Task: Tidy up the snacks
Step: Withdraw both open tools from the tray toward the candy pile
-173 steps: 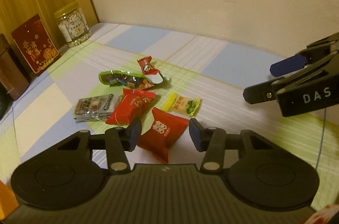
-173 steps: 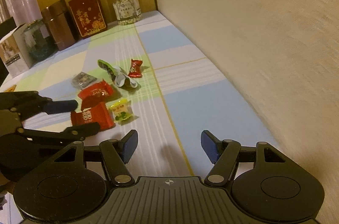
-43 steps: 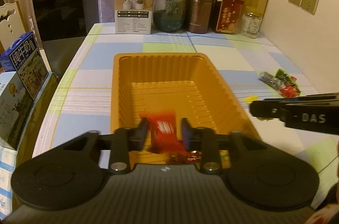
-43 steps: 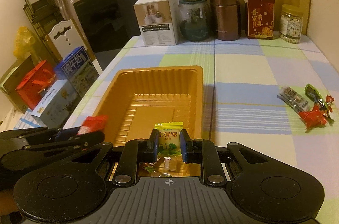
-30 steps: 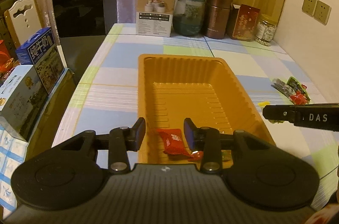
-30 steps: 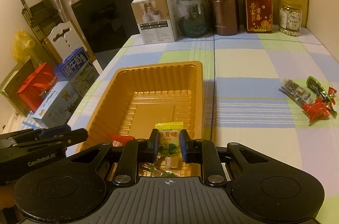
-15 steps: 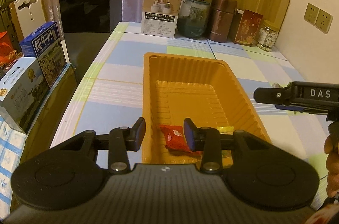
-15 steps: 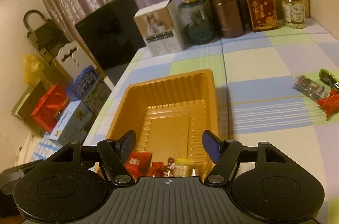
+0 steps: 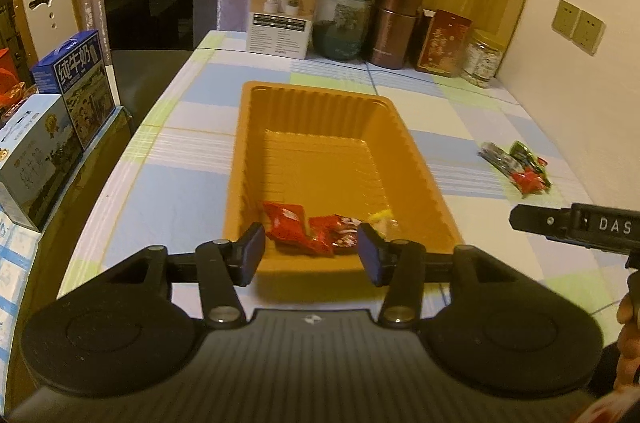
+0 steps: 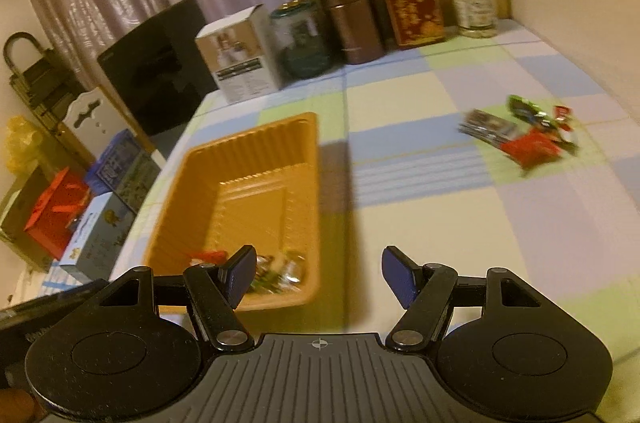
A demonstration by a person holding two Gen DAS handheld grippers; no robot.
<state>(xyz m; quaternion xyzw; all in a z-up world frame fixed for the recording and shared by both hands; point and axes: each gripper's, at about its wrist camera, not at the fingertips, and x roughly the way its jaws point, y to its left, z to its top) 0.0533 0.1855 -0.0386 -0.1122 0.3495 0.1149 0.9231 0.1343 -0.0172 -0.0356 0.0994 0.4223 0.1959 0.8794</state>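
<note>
An orange tray (image 9: 320, 111) (image 10: 256, 147) lies on the checked tablecloth. Red snack packets (image 9: 298, 227) and a yellow candy (image 9: 382, 217) lie at its near end; they also show in the right wrist view (image 10: 276, 269). My left gripper (image 9: 310, 251) is open and empty just above the tray's near rim. My right gripper (image 10: 318, 275) is open and empty, over the cloth right of the tray; it shows as a black arm in the left wrist view (image 9: 576, 227). Several loose snacks (image 9: 516, 167) (image 10: 520, 135) lie on the cloth at the right.
A white box (image 9: 284, 11), a glass jar (image 9: 346, 23), a brown canister (image 9: 394, 25), a red box (image 9: 442, 43) and a nut jar (image 9: 482, 59) line the far edge. Cartons (image 9: 52, 111) stand off the table's left. A wall runs along the right.
Both grippers carried snacks from the pile to the tray and let them go: the red packet first, then the yellow candy. The right gripper has since opened and swung right.
</note>
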